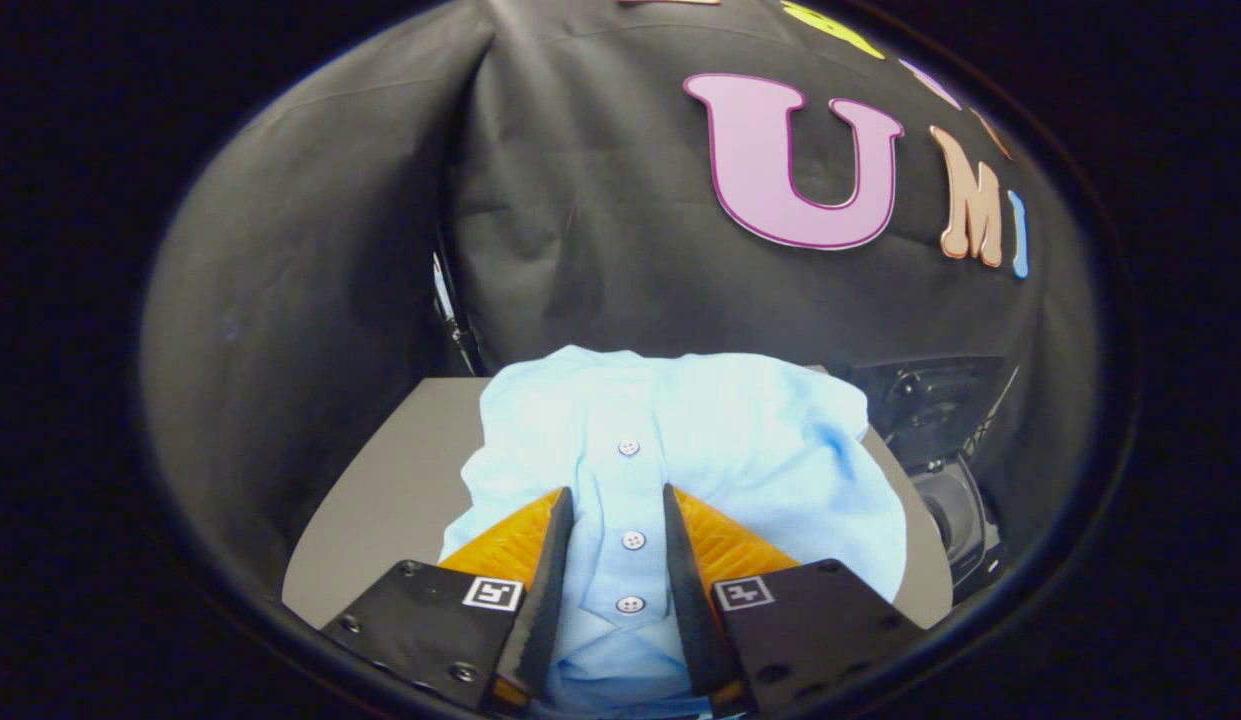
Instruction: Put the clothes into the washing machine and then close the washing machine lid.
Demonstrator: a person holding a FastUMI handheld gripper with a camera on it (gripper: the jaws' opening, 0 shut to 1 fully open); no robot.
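Grey counter (pixel 400 480) carries a light blue shirt (pixel 740 440), crumpled, soft and light. My tongs (pixel 617 505) straddle its buttoned placket, part open; I cannot tell whether they pinch it. I'd grab that thicker strip. Right of the shirt, possibly the washing machine (pixel 950 470).

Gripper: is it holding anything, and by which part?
The gripper fingers straddle the light blue shirt's button placket; whether they pinch it cannot be told.

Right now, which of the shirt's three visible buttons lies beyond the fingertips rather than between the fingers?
The top button on the light blue shirt. The middle button and bottom button sit between the open gripper fingers.
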